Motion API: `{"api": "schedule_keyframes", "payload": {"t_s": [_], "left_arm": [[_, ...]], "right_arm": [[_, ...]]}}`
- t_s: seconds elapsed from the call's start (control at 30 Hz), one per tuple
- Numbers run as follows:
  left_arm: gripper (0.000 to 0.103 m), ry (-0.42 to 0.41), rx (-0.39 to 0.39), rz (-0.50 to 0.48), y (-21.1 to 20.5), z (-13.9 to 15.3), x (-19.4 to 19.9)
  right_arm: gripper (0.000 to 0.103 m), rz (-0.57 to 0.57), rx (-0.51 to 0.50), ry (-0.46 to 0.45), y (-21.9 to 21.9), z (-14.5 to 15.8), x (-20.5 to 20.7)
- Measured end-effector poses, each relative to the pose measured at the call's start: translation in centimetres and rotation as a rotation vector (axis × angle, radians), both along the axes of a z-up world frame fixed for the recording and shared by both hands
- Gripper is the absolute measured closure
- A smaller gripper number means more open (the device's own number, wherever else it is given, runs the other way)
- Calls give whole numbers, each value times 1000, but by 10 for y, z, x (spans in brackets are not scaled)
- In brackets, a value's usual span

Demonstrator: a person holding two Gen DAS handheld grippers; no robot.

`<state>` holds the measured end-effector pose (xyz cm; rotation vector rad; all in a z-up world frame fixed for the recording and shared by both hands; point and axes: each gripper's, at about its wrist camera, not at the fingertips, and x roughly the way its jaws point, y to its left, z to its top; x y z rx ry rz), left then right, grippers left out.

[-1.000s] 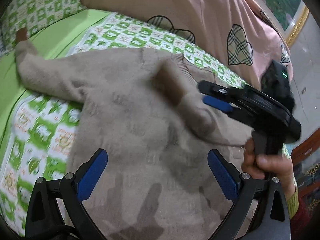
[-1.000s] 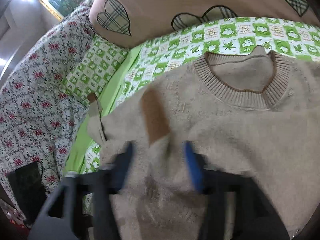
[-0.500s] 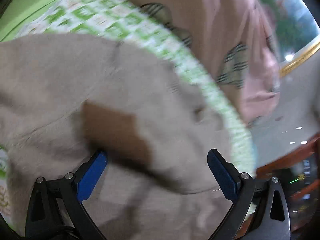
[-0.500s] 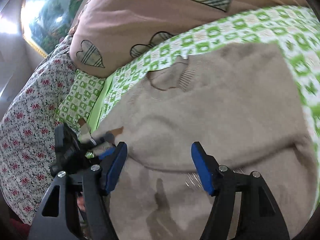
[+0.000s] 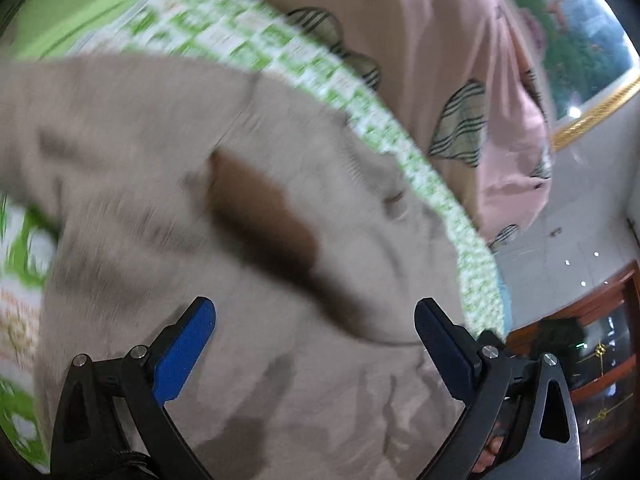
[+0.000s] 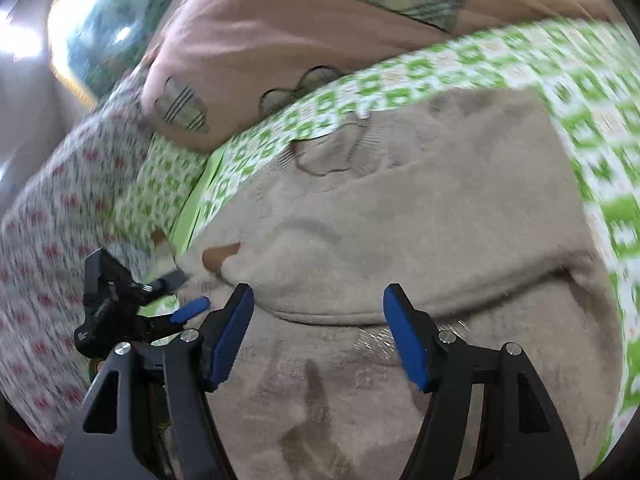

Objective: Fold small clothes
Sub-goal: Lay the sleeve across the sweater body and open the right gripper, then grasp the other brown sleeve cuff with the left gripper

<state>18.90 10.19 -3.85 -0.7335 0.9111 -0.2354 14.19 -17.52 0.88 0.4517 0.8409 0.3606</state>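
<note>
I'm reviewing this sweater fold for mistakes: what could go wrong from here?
Both the left gripper and right gripper are open and hold nothing, so the folded sleeve may slip off the sweater. The grippers sit close together in the right wrist view and could collide.

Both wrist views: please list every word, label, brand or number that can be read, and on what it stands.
None can be read.
Left gripper: a small white mark on its black body, too small and blurred to read.
Sweater: faint knitted marks, blurred.
Green checked sheet: printed figures, blurred.
</note>
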Motion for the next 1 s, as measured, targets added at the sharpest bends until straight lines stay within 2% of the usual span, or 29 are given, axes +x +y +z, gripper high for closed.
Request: {"api": "schedule_keyframes", "payload": {"t_s": [0.1, 0.2, 0.33, 0.4, 0.43, 0.5, 0.53, 0.57, 0.6, 0.7, 0.83, 1.0], "left_arm": [[4, -6, 33, 11, 0, -4, -11], [4, -24, 84, 16, 2, 3, -25], [4, -39, 77, 23, 14, 12, -39], [4, -32, 77, 25, 17, 12, -41], [4, -30, 78, 26, 19, 12, -42], [4, -30, 66, 26, 22, 11, -43], [4, -32, 57, 24, 22, 12, -42], [4, -35, 54, 22, 21, 12, -40], [4, -39, 51, 16, 18, 13, -35], [4, -48, 52, -11, 4, 15, -20], [4, -58, 41, -33, -9, 14, 5], [4, -54, -50, -17, -7, 2, 43]], "right_arm": [[49, 141, -136, -20, 43, 1, 13], [57, 276, -278, -51, 89, -5, 24], [58, 371, -419, -104, 133, -17, 42], [60, 390, -435, -109, 142, -24, 53], [72, 402, -412, -94, 143, -27, 60], [94, 385, -271, -3, 131, -33, 78], [94, 357, -162, 39, 119, -35, 86], [94, 309, 17, 93, 97, -39, 96], [95, 273, 129, 124, 83, -43, 100], [95, 205, 310, 170, 53, -52, 105], [95, 219, 368, 197, 51, -54, 102], [95, 257, 352, 209, 61, -57, 102]]}}
